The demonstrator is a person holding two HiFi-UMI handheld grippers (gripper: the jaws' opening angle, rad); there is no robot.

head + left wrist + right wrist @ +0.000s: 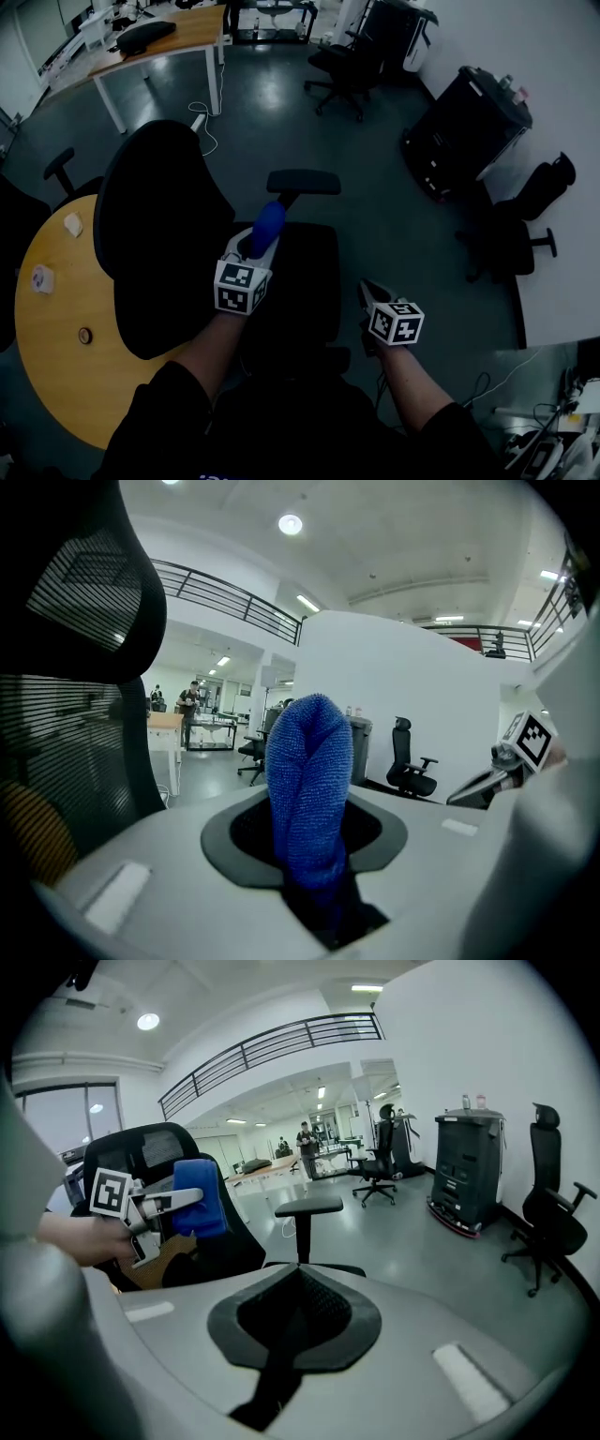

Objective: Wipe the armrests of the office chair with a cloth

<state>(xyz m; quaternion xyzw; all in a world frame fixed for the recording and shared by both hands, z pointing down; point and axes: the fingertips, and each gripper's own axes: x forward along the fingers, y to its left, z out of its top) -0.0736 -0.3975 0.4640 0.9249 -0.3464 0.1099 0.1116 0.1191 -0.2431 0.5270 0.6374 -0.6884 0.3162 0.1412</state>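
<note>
Left gripper (255, 246) pinches the one folded blue cloth (268, 222) above the seat of the office chair (159, 234), just short of its single visible armrest (303, 181), probably poised to wipe. Right gripper (368, 291), pressed together and empty, hangs aside, apparently to keep clear.

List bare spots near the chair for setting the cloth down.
Chair seat is bare between backrest and right claw. Round table: its near wood, below the small ring, is free; its far-left edge holds small items. Open floor right of the armrest. Left claw holds the cloth.
</note>
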